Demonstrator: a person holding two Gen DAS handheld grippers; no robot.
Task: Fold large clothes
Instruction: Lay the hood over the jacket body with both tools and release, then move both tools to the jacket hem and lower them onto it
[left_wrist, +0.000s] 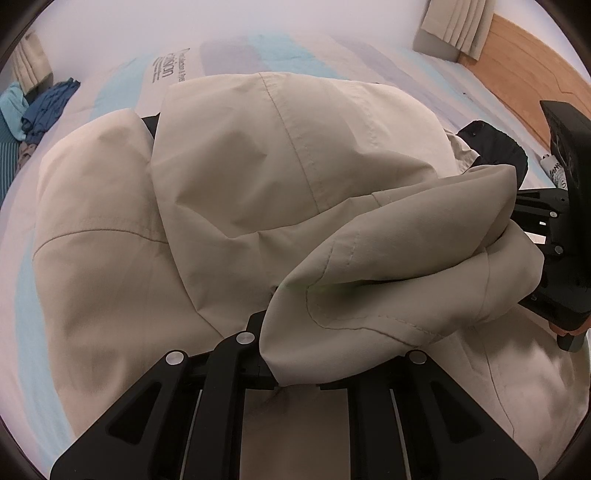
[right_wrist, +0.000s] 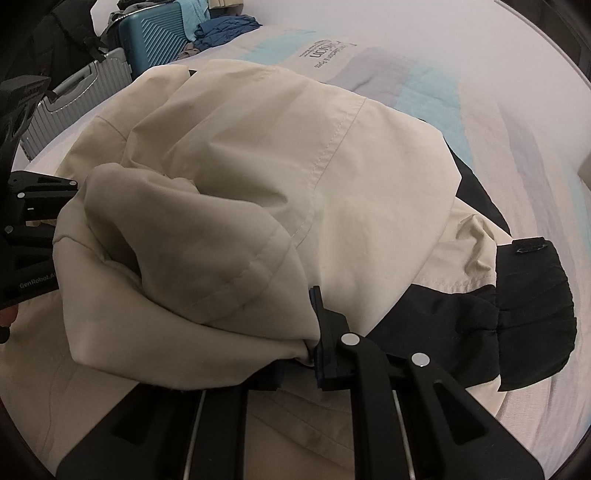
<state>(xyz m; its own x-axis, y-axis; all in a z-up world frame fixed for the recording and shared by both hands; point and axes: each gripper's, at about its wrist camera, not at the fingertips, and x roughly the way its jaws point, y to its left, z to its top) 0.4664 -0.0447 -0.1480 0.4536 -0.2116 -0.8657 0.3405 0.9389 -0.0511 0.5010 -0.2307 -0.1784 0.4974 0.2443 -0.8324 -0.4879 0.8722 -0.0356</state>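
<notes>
A large beige jacket (left_wrist: 258, 166) with black trim lies spread on the bed, seen also in the right wrist view as the jacket (right_wrist: 295, 147). A bunched fold of its beige cloth (left_wrist: 369, 277) hangs between both tools. My left gripper (left_wrist: 271, 354) is shut on one end of this fold, the cloth hiding its fingertips. My right gripper (right_wrist: 308, 347) is shut on the other end, its blue pads pressing the fabric. The jacket's black cuff (right_wrist: 532, 302) lies at the right. Each gripper shows at the other view's edge: the right gripper's body (left_wrist: 561, 240) and the left gripper's body (right_wrist: 29, 229).
The bed sheet (left_wrist: 221, 51) is pale with blue stripes and printed text. Blue clothes (left_wrist: 48, 107) are piled at the bed's far left corner. A teal suitcase (right_wrist: 155, 37) and a grey suitcase (right_wrist: 81, 92) stand beside the bed. A wooden headboard (left_wrist: 524, 62) and curtain (left_wrist: 454, 26) are behind.
</notes>
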